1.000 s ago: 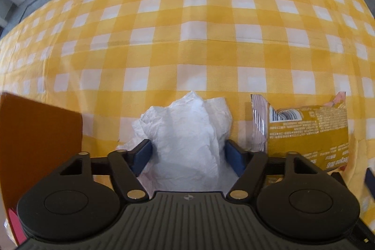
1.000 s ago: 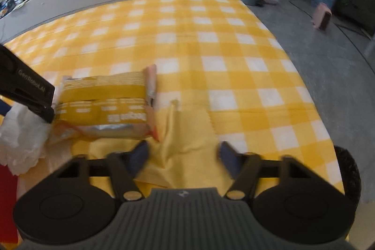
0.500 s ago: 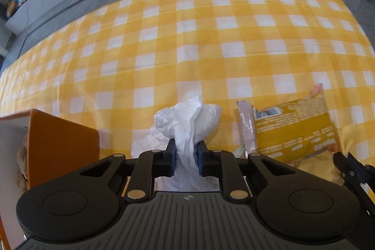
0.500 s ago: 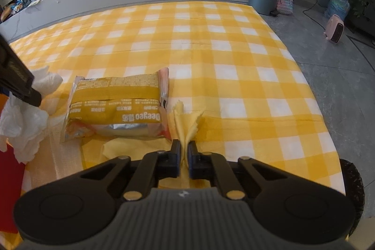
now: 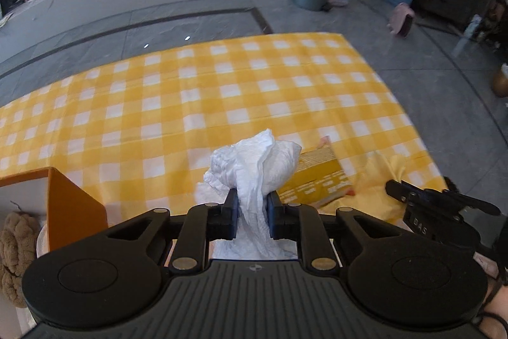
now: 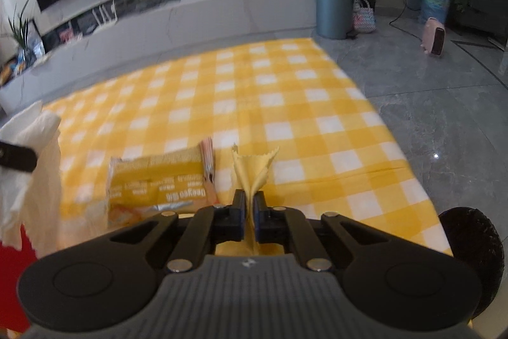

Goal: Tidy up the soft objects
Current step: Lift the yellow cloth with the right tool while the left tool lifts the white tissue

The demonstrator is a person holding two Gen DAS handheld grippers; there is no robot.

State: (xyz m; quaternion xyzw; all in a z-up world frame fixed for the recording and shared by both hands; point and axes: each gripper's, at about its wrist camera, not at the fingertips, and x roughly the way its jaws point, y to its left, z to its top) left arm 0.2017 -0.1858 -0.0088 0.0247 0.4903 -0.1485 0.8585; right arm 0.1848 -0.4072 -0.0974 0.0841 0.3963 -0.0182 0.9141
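My left gripper [image 5: 252, 213] is shut on a crumpled white cloth [image 5: 254, 167] and holds it up above the yellow checked cloth [image 5: 222, 91]. The white cloth also shows at the left of the right wrist view [image 6: 28, 167]. My right gripper [image 6: 250, 220] is shut on a thin yellow cloth [image 6: 254, 170], lifted so that it stands up between the fingers. A yellow snack packet [image 6: 158, 186] lies on the checked cloth between the two grippers; it also shows in the left wrist view [image 5: 317, 177].
An orange box [image 5: 70, 205] stands at the lower left, with a brown plush thing [image 5: 14, 247] in it. The checked cloth's right edge [image 6: 397, 148] meets grey floor. A grey bin [image 6: 333, 7] and a low bench [image 6: 190, 11] stand at the back.
Both grippers closed, the left on the white cloth and the right on the yellow cloth. Both have since lifted their cloths up off the checked cloth.
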